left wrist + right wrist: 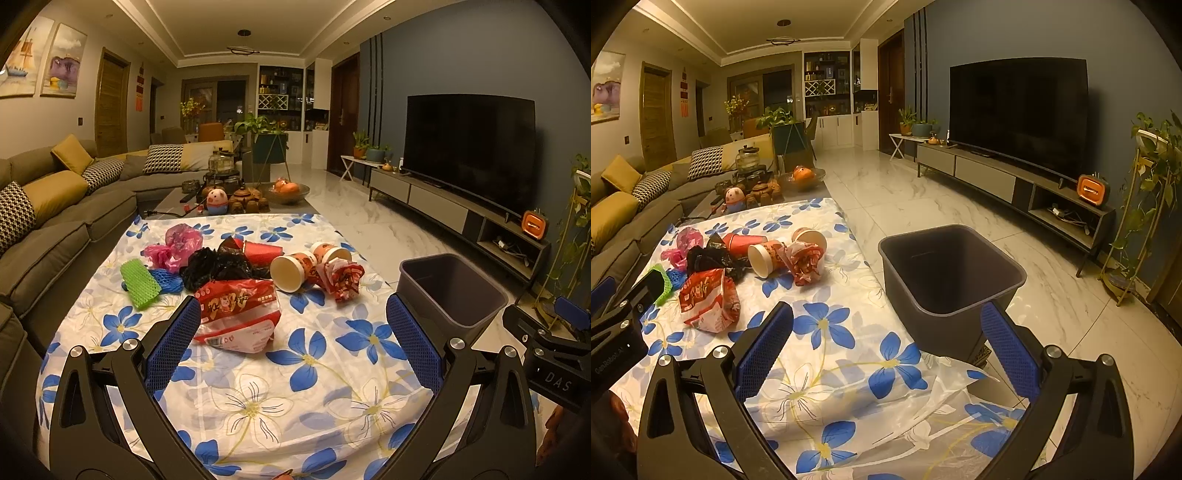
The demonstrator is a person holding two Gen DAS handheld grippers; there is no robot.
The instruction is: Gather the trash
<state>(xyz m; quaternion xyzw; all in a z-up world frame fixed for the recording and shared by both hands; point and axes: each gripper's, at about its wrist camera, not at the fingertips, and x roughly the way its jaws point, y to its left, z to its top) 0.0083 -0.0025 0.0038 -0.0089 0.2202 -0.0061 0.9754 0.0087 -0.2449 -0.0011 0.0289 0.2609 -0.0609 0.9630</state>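
Trash lies in a heap on the flowered tablecloth (295, 373): a red snack bag (236, 314) (707, 297), black plastic (218, 267), pink plastic (173, 249), green foam net (140, 282), blue foam net (166, 280), paper cups (295, 267) (768, 256), a red cup (262, 251) and a crumpled red wrapper (341, 280) (805, 262). My left gripper (295, 332) is open just short of the snack bag, its left pad beside it. My right gripper (886, 332) is open, held over the table's right edge near the empty dark bin (949, 273) (454, 288).
The bin stands on the marble floor (960, 206) right of the table. A grey sofa (55, 229) runs along the left. Behind the table, a coffee table holds a tea set (243, 199) and fruit bowl (288, 190). A TV stand (1015, 184) and plant rack (1145, 206) line the right wall.
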